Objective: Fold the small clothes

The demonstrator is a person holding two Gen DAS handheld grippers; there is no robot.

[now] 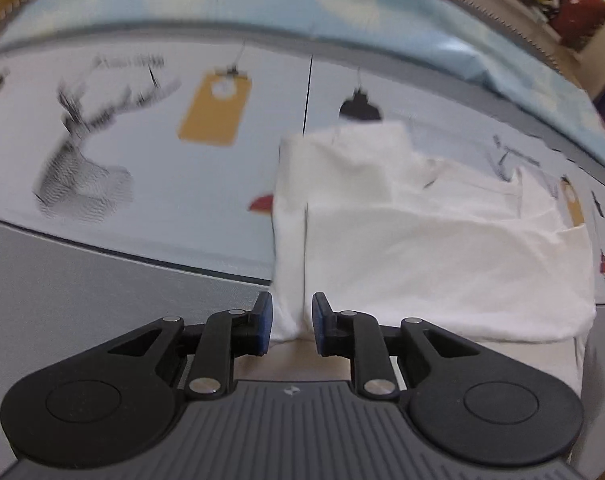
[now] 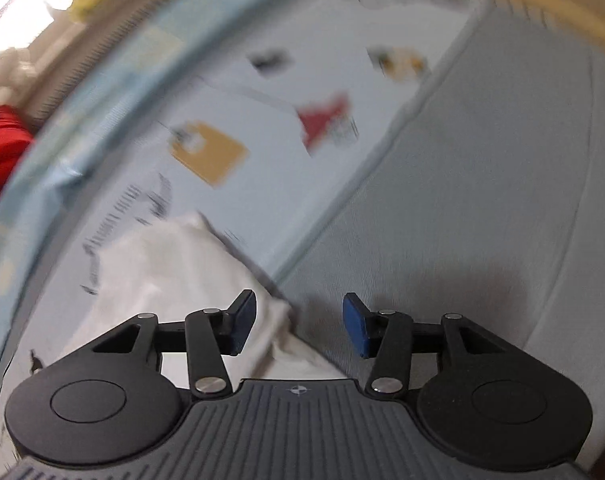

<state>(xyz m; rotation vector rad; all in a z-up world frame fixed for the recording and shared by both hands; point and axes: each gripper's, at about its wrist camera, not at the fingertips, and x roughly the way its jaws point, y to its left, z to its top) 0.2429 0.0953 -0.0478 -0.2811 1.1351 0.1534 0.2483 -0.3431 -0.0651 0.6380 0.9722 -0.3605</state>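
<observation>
Mid-fold: white garment (image 1: 422, 248) lies right of centre on the printed bedsheet (image 1: 162, 152). Your left tongs (image 1: 292, 322) straddle its near folded edge, not clamped; right tongs (image 2: 299, 326) wide apart, empty. Next: pinch that edge, then fold

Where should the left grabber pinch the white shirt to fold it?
Probably at the near edge of the white shirt, where a narrow folded strip already sits between the left gripper's open pads. Come in low from the near side: that strip stands up bunched, so it's easier to pinch than the flat part.
</observation>
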